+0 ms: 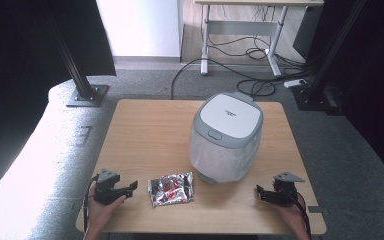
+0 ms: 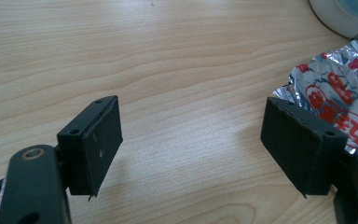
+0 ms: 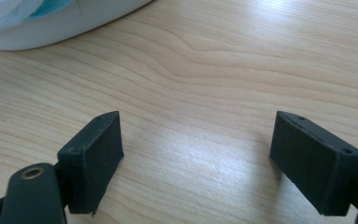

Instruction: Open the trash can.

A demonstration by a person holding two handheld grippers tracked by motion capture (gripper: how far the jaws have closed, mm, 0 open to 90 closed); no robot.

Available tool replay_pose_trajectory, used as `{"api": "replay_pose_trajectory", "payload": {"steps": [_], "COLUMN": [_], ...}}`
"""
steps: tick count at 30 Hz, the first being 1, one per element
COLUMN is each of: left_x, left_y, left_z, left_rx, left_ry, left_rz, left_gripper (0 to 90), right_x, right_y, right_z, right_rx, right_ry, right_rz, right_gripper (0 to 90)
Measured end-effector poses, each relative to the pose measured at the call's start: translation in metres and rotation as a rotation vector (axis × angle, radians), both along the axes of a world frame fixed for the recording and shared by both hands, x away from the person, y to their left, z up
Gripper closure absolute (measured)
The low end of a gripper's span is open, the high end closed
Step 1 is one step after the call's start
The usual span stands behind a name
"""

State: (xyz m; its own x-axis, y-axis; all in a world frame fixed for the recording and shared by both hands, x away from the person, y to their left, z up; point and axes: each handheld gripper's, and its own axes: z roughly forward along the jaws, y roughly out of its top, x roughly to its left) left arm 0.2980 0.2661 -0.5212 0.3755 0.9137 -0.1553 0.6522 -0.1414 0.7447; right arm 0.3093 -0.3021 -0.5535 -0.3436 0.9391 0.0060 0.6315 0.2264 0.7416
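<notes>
Grippers rest low at the near edge of the table (image 1: 145, 120), likely poised for a start: the left gripper (image 1: 130, 188) at about seven o'clock, the right gripper (image 1: 261, 191) at about five, both with jaws wide and nothing between them. The foil packet (image 1: 171, 188) lies flat just beside the left one's tips, probably its target. Farther off, near centre, stands the lidded bin (image 1: 226, 137), its white liner draped outside.
</notes>
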Motion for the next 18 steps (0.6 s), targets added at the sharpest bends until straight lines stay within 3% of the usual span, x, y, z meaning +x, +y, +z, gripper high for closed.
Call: {"api": "replay_pose_trajectory", "payload": {"steps": [4,6,12,15,18], "left_x": [0.0014,0.002,-0.0008,-0.0009,0.0], "left_y": [-0.0013,-0.0013,-0.0006,-0.0009,-0.001], "left_z": [-0.001,-0.0024,-0.0028,-0.0031,-0.0041], "left_rx": [0.006,0.008,0.007,0.011,0.015], "left_ry": [0.002,0.008,-0.006,-0.011,-0.015], "left_rz": [0.003,0.004,0.006,0.007,0.003], "left_gripper": [20.9,21.3,21.4,21.5,21.5], "right_x": [0.0004,0.0009,0.0008,0.0,-0.0028], "right_y": [0.0,-0.0018,-0.0057,-0.0042,-0.0021], "right_z": [0.0002,0.0007,0.0025,0.0029,0.0078], "right_rx": [0.001,0.009,0.051,0.046,0.037], "right_ry": [-0.002,-0.017,-0.013,-0.013,-0.042], "right_rz": [-0.006,-0.011,0.006,0.019,0.026], "right_gripper": [19.0,28.4,39.2,41.8,48.0]}}
